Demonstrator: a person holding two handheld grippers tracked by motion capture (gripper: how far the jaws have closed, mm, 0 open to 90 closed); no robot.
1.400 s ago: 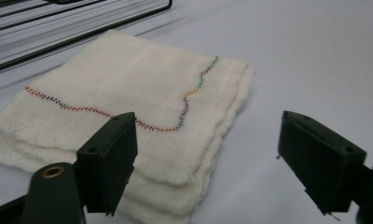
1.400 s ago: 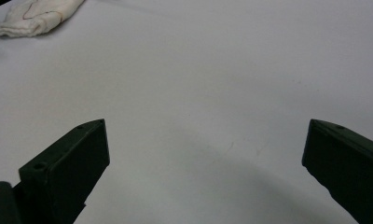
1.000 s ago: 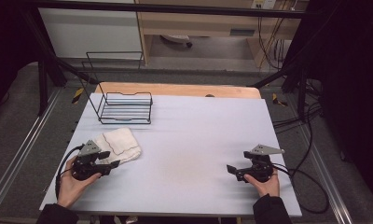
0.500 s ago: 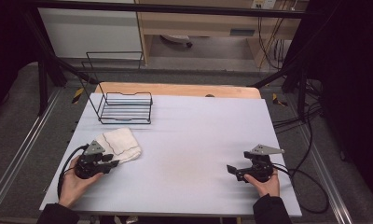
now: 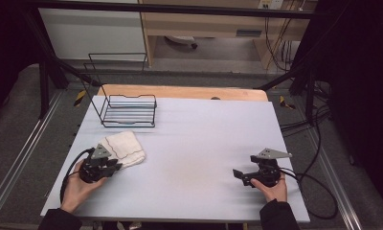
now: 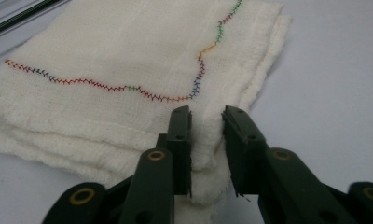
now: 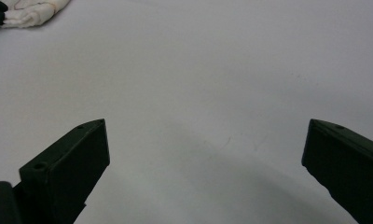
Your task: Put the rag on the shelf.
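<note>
Folded cream cloth with rainbow zigzag stitching sits just in front of the wire basket; left gripper fingers have just been closing, pinching its corner. Right gripper fingers gape wide, empty.

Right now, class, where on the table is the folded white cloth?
In the high view the folded white cloth lies at the table's left, just in front of the wire rack, its near corner between the jaws of the left gripper.

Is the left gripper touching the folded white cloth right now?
Touching. The left gripper view shows the left gripper with both pads pressed on the folded cloth corner bunched between them.
</note>
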